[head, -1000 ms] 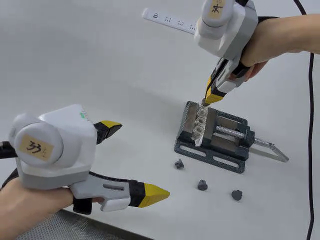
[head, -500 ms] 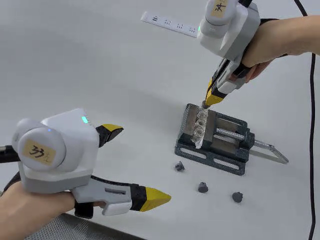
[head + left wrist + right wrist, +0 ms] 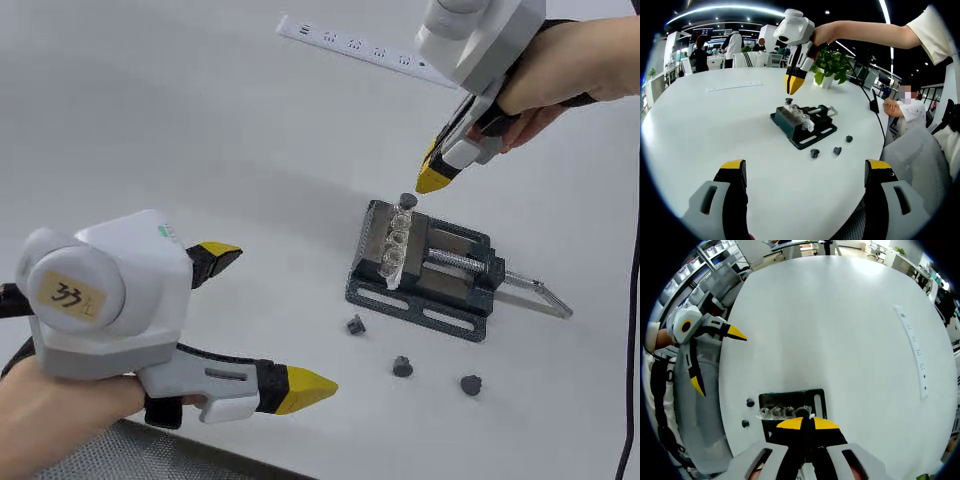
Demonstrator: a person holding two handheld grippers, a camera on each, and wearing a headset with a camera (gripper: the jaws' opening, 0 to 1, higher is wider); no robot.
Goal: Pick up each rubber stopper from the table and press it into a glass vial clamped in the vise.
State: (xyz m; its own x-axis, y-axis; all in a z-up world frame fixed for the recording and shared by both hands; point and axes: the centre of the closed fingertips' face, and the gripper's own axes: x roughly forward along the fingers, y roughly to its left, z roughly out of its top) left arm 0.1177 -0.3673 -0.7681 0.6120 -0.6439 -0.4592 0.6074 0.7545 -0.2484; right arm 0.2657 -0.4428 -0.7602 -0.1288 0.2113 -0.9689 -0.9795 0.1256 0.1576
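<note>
A dark vise (image 3: 440, 285) on the white table clamps a row of glass vials (image 3: 395, 250). A grey rubber stopper (image 3: 408, 200) sits on the farthest vial. My right gripper (image 3: 435, 181) hangs just above and to the right of it, shut and empty. From its own view the shut yellow tips (image 3: 801, 422) hover over the vials (image 3: 780, 412) and the seated stopper (image 3: 801, 411). Three loose stoppers (image 3: 355, 324) (image 3: 402, 366) (image 3: 470, 384) lie in front of the vise. My left gripper (image 3: 265, 320) stands open and empty at the lower left, well away from the vise (image 3: 802, 122).
A white power strip (image 3: 350, 45) lies at the far side of the table, and a black cable (image 3: 630, 300) runs down the right edge. The vise's screw handle (image 3: 540, 292) sticks out to the right. A seated person (image 3: 912, 107) is beside the table.
My right gripper has risen up and to the right off the far vial, and the stopper stays on that vial's mouth. The left gripper has barely moved.
</note>
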